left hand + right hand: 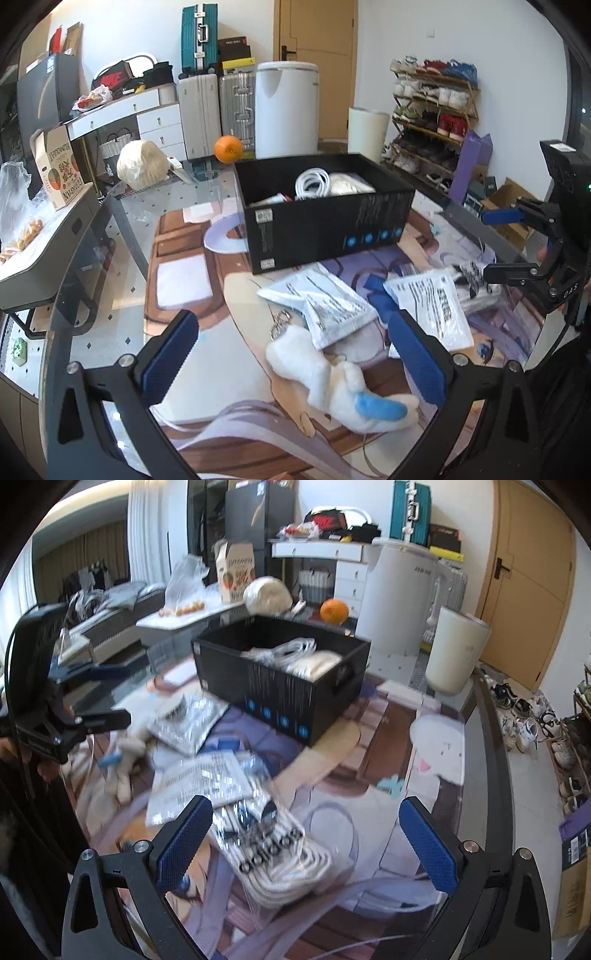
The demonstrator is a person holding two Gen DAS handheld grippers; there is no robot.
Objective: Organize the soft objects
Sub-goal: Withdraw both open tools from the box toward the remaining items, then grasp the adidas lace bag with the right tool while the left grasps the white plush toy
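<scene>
Nearest the left gripper (295, 354), whose jaws stand wide and hold nothing, lies a white plush toy (332, 373) with a blue patch and a metal keychain, flat on the printed desk mat (184, 280). It sits between the fingers' line of reach, slightly toward the right-hand finger. The right gripper (306, 842), also spread wide and empty, hovers over a clear packet marked adidas (273, 849) holding folded white fabric; that view is blurred, so its exact edge is hard to read.

Just beyond, two flat white printed packets (325, 306) overlap each other, one touching the plush. Farther back stands the black storage box (325, 221), already holding a coiled white cable (314, 181) and pale soft items. An orange (229, 147) sits behind it.

The step in hand is likely a pick of the plush. To do it well, centre the fingers across its body, not the thin keychain, close gently, lift clear of the packet's corner, then carry it over the box's near wall before releasing.
</scene>
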